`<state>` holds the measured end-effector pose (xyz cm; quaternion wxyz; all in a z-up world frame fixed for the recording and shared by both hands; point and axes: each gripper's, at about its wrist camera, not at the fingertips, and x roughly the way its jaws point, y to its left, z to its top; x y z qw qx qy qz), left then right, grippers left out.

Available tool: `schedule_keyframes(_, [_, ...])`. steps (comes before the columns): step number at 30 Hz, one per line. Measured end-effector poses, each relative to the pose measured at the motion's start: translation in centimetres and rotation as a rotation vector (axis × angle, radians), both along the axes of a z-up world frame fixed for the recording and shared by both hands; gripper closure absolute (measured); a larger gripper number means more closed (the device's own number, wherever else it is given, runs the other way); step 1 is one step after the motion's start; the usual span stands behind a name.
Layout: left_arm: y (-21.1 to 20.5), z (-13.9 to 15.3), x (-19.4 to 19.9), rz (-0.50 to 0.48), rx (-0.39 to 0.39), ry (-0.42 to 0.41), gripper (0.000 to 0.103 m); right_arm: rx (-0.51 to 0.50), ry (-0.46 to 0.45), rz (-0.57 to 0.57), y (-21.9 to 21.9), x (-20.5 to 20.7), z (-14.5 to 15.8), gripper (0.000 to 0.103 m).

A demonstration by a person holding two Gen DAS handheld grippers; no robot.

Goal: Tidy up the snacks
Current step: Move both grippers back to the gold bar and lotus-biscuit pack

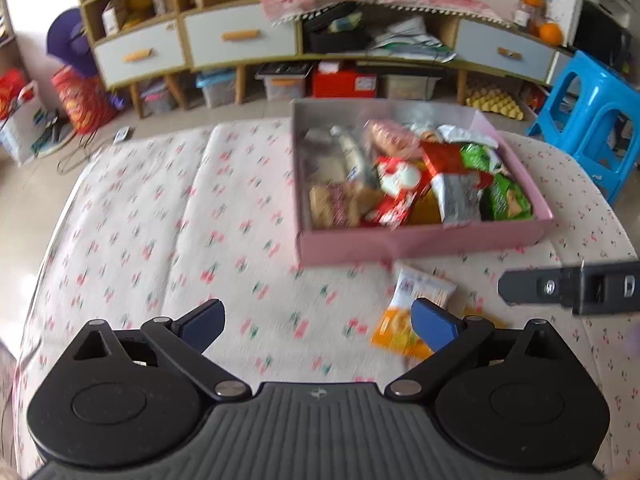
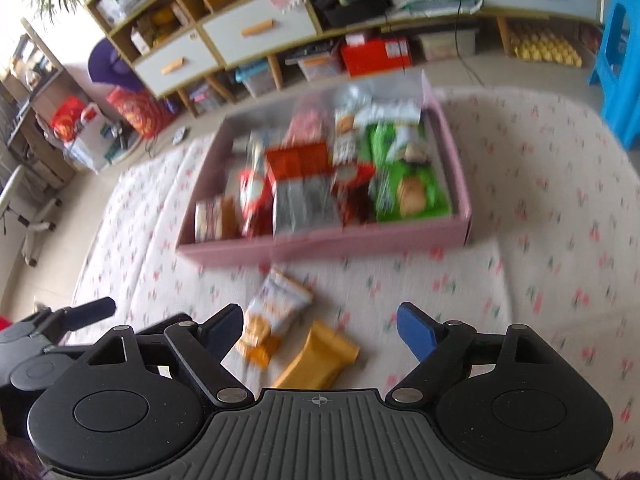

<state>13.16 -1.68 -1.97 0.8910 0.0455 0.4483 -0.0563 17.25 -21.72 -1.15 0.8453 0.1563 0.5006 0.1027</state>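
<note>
A pink box [image 1: 420,242] [image 2: 320,246] full of snack packets stands on the flowered cloth. In front of it lie a white and orange snack packet [image 1: 416,300] [image 2: 276,312] and a plain yellow packet [image 2: 320,356]. My left gripper [image 1: 316,320] is open and empty above the cloth, left of the white and orange packet. My right gripper [image 2: 320,328] is open and empty, hovering over the two loose packets. The right gripper's finger shows at the right edge of the left wrist view [image 1: 568,286]. The left gripper shows at the left of the right wrist view [image 2: 60,328].
The table with the flowered cloth [image 1: 160,220] [image 2: 540,220] is rounded at its far edge. Behind it stands a low cabinet with drawers [image 1: 240,38] and storage boxes under it. A blue plastic stool [image 1: 592,120] stands at the right.
</note>
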Motion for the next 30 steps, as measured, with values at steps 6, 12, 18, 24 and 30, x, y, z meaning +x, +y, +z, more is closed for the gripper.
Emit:
schedule_keyframes(6, [1.0,-1.2,-0.9,0.019,0.015,0.046,0.003,-0.014,0.062,0.031,2.0,-1.7,-2.3,0.017])
schedule_keyframes(12, [2.0,-2.0,-0.8,0.056,0.016,0.093,0.003,-0.038,0.089,0.018,2.9,-1.6,-3.5,0.017])
schedule_keyframes(18, [2.0,-2.6,-0.9,0.056,0.049,0.116,0.004,-0.110,0.072,-0.002,3.8,-1.4,-4.4,0.017])
schedule_keyframes(24, [2.5,-2.9,-0.9,0.051,0.059,0.117,0.004,-0.211,0.031,0.037,5.2,-1.7,-4.7,0.017])
schedule_keyframes(30, [2.5,-2.9,-0.6,0.054,0.030,0.103,0.004,-0.328,0.005,0.150,5.5,-2.6,-4.9,0.017])
